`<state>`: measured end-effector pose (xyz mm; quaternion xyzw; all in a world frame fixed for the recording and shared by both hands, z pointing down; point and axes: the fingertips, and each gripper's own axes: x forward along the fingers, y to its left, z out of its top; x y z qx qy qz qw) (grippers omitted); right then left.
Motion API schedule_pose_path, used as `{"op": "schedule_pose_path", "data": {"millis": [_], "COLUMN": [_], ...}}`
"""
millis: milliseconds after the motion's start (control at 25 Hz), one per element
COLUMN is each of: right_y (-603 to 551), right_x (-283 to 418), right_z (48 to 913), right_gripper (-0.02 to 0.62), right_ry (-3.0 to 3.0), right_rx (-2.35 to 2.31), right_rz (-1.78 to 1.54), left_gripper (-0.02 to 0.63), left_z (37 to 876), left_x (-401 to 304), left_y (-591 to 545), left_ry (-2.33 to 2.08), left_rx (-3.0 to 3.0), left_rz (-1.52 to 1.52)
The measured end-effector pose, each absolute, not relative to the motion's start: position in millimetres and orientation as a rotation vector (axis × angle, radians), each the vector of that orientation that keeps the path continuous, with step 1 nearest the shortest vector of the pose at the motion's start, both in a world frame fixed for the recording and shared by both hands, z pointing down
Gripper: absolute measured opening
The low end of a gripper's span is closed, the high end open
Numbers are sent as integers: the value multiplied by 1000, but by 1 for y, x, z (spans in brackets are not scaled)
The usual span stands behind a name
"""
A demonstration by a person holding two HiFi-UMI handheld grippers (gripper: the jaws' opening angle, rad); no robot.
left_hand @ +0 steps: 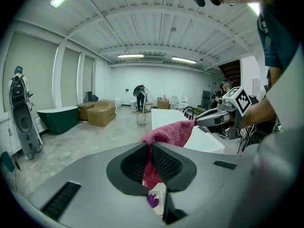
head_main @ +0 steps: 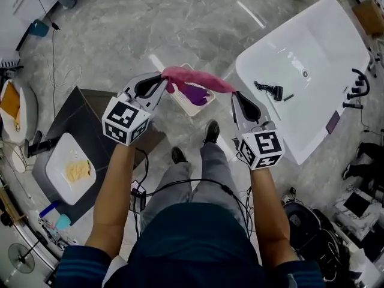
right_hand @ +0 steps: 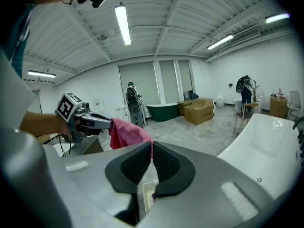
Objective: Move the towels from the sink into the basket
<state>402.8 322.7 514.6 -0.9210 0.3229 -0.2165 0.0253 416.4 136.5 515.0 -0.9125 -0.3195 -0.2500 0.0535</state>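
Left gripper [head_main: 163,80] [left_hand: 150,148]: jaws closed on one end of the pink towel [head_main: 195,78] [left_hand: 173,132] [right_hand: 126,132], with cloth pinched between the ribbed pads and a fold hanging below them. Right gripper [head_main: 235,95] [right_hand: 152,148]: jaws closed on the other end of the same towel, a thin edge of pink showing at the tips. Pink towel: stretched in the air between the two grippers, sagging slightly, and directly above the basket [head_main: 187,107] [right_hand: 148,194] in the head view. Basket: white, rectangular, standing on the marble floor between the grippers and in front of the person's shoes. Purple towel [head_main: 195,93] [left_hand: 153,201]: lies inside the basket, partly covered from above by the pink towel. Sink [head_main: 312,59] [right_hand: 270,137]: large, white, tub-shaped, to the right of the basket and apart from it; a black tool [head_main: 270,90] lies on its bottom and a black tap [head_main: 357,89] stands at its far edge. No towel is visible in the sink. Dark mat [head_main: 78,119]: on the floor to the left, bearing a white tray [head_main: 60,161] with a yellow cloth [head_main: 78,171] on it. Background in the left gripper view: cardboard boxes [left_hand: 100,112] and a green tub [left_hand: 57,118] against the far wall.
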Motion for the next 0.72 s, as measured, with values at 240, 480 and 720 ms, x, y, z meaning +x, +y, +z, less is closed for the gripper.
{"op": "schedule_pose_path", "data": {"millis": [240, 480, 720], "right_y": [324, 326, 335], "right_x": [418, 432, 446], "right_z": [574, 627, 685], "right_gripper": [23, 23, 23], "right_ry": [1004, 994, 968], "right_rx": [-2809, -2789, -2768], "right_rz": [-732, -783, -837], "left_gripper": [25, 25, 25], "left_z": [573, 629, 694], "left_x": [431, 446, 457], "left_y": [142, 146, 151], "left_ry": [-976, -971, -938], "left_rx": [-2756, -2760, -2795], "left_rz": [-854, -917, -1007]}}
